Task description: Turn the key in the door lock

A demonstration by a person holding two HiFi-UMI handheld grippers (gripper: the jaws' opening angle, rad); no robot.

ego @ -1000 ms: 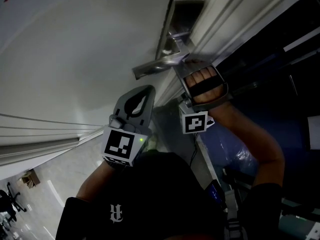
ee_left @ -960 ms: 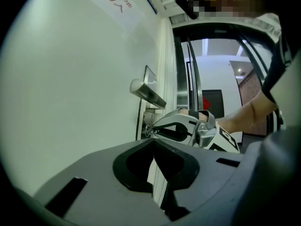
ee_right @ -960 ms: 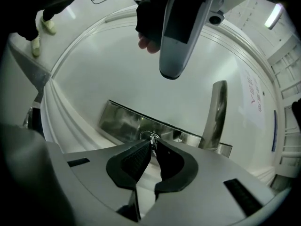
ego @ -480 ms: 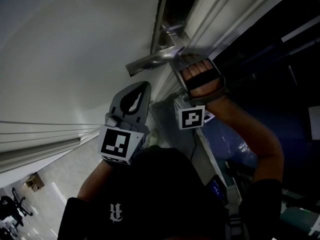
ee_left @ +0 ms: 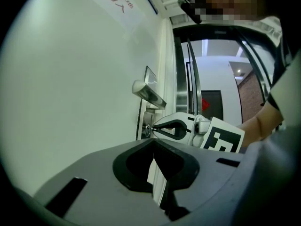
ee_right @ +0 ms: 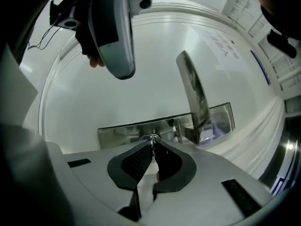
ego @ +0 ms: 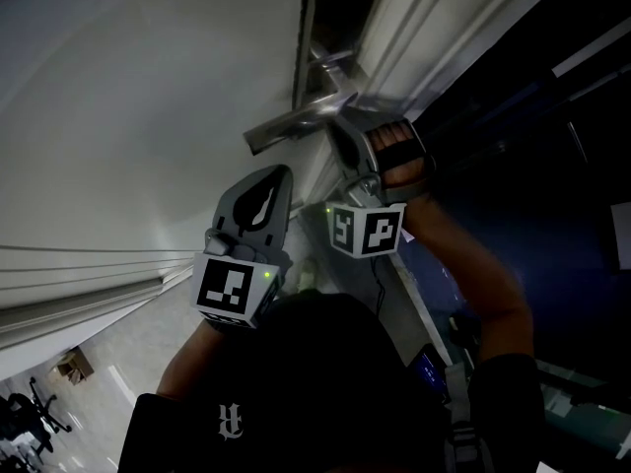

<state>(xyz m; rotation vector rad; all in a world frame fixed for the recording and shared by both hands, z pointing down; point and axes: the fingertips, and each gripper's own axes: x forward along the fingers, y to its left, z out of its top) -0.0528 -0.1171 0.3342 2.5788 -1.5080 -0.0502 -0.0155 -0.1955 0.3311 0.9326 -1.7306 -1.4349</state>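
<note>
Right gripper [ee_right: 153,145] clamped on the key [ee_right: 151,138], which sits in the cylinder at the lower end of the steel lock plate [ee_right: 122,128], close to the opening edge of the white door [ego: 148,97]; the jaws are pressed together on the small metal head, their tips almost against the plate. The step in hand appears to be the turn itself: the grip is made and the marker cube [ego: 365,230] on the gripper shows two faces to the head camera, which suggests the wrist is rolled, though how far the key has gone round cannot be read. The next move would call for a steady roll about the key's own axis, keeping the pinch tight and square to the door so the thin head does not slip out or bend. The lever handle [ee_right: 192,91] projects from the plate just above the key and overhangs the gripper, so a wide twist may bring the gripper's body against it. The left gripper [ee_left: 153,142] hangs near, below and further from the door's edge, jaws together on nothing, clear of the lock. A printed notice [ee_left: 113,4] is fixed towards the door's top edge, and the pale door frame [ego: 424,28] runs beside the lock, with a dark space beyond it.
</note>
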